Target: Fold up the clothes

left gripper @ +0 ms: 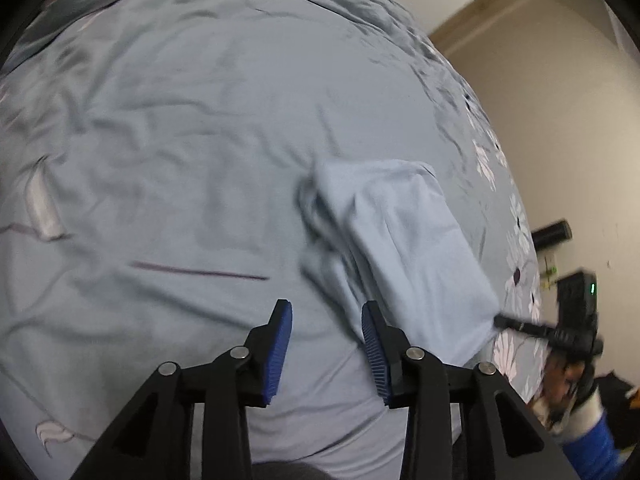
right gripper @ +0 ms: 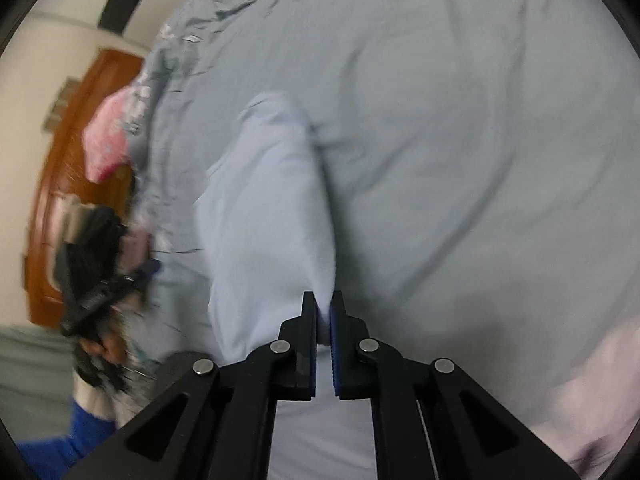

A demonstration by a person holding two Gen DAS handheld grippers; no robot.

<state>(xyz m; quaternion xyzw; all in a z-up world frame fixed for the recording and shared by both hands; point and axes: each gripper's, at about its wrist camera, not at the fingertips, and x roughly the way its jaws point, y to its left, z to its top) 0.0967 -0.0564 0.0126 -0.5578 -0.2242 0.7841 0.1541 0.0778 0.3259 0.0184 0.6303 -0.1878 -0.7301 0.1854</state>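
A pale blue garment [left gripper: 404, 248] lies partly folded on the grey-blue floral bedsheet [left gripper: 192, 128]. My left gripper [left gripper: 326, 316] is open and empty, just above the sheet beside the garment's near left edge. My right gripper [left gripper: 500, 322] shows in the left wrist view at the garment's right corner. In the right wrist view my right gripper [right gripper: 323, 300] is shut on an edge of the garment [right gripper: 264, 208], with cloth pinched between the blue pads. The left gripper [right gripper: 148, 268] shows blurred at the left of that view.
The bed edge runs along the right of the left wrist view, with a beige wall [left gripper: 560, 120] beyond it. A brown wooden door [right gripper: 64, 184] and a pink cloth [right gripper: 106, 144] lie past the bed's left edge in the right wrist view.
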